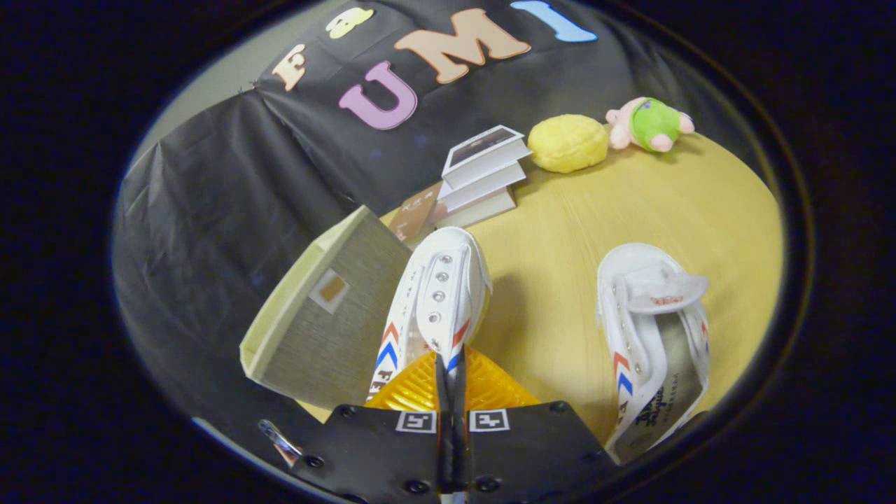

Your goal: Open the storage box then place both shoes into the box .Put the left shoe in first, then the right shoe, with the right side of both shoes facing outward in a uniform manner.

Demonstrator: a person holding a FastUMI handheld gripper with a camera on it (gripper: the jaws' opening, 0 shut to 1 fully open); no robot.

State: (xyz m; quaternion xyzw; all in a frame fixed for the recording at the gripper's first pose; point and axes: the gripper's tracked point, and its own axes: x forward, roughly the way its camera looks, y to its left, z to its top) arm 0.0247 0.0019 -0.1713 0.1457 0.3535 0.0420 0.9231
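Observation:
My gripper (pixel 449 367) is shut on a white canvas shoe (pixel 437 301) with red and blue chevrons, pinching its upper edge near the eyelets. That shoe hangs lifted above the table, toe pointing away from me. To its left stands the storage box (pixel 325 315), its raised lid a beige panel with a small label. The second white shoe (pixel 654 336) lies on the wooden table (pixel 560 280) to the right of the fingers, its tongue folded open and toe pointing away.
Beyond the held shoe sits a stack of books (pixel 483 175). A yellow plush ball (pixel 567 143) and a pink-and-green plush toy (pixel 647 124) lie at the table's far side. Black cloth hangs behind and to the left.

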